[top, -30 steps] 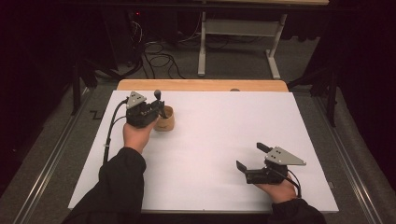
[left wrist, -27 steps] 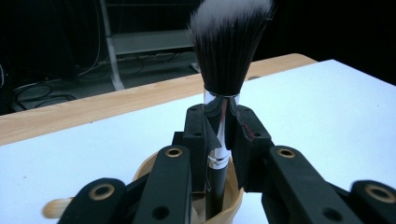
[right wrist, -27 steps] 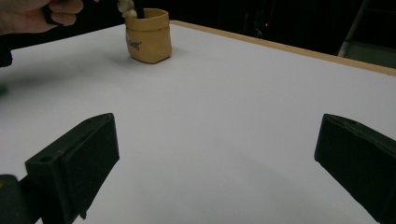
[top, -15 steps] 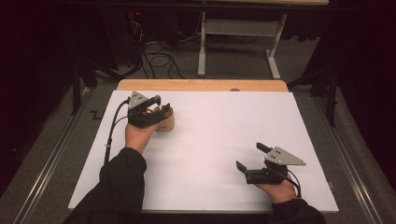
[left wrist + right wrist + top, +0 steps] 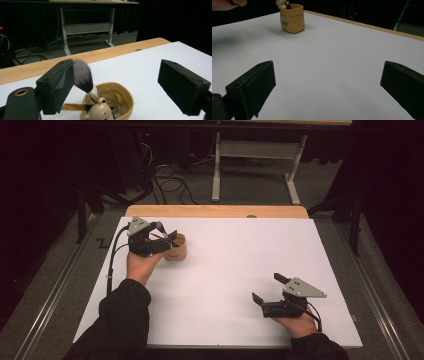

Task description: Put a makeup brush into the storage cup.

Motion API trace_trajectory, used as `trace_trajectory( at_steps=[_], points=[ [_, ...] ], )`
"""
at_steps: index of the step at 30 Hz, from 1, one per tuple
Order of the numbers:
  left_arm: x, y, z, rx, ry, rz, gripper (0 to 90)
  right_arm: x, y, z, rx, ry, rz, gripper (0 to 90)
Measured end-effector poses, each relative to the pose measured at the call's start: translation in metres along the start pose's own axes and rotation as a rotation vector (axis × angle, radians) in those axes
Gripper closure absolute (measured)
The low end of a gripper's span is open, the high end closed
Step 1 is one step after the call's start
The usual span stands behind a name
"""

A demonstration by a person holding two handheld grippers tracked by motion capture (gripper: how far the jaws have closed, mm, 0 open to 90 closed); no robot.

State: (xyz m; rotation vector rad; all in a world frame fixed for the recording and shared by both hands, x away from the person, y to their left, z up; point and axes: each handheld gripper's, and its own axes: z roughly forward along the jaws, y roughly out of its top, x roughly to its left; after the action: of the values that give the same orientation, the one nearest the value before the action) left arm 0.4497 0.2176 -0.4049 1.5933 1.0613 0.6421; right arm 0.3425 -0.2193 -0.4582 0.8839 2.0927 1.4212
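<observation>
While its jaws have just been opening, left tool (image 5: 117, 87) straddles brush (image 5: 82, 75) — unclamped.

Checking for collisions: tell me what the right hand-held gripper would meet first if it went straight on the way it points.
Probably nothing nearby: the right hand-held gripper stands open over bare white table. The tan cup sits far off to the left of its line, though depth is hard to judge.

We wear black sleeves (image 5: 122, 320) — our black grippers carry grey three-cornered plates (image 5: 304, 288), block-shaped jaws, and black cables (image 5: 114, 257).
</observation>
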Motion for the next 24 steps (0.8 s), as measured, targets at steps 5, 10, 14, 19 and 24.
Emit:
trace_trajectory(
  at_steps=[5, 10, 14, 19, 24],
  points=[
    [0.003, 0.001, -0.004, 0.009, 0.002, 0.003, 14.3, 0.0, 0.0, 0.0, 0.002, -0.001, -0.001, 0.2],
    [0.005, 0.001, -0.006, 0.011, 0.004, 0.0, 14.1, 0.0, 0.0, 0.0, 0.001, -0.002, -0.003, 0.3],
    [0.005, -0.001, -0.007, 0.015, 0.005, -0.006, 13.9, 0.0, 0.0, 0.0, 0.001, -0.002, -0.001, 0.2],
    [0.005, -0.005, -0.009, 0.021, 0.007, -0.011, 13.0, 0.0, 0.0, 0.0, 0.001, -0.003, -0.002, 0.3],
    [0.005, -0.009, -0.011, 0.033, 0.003, -0.015, 11.9, 0.001, 0.001, 0.0, 0.0, -0.003, -0.004, 0.2]
  ],
)
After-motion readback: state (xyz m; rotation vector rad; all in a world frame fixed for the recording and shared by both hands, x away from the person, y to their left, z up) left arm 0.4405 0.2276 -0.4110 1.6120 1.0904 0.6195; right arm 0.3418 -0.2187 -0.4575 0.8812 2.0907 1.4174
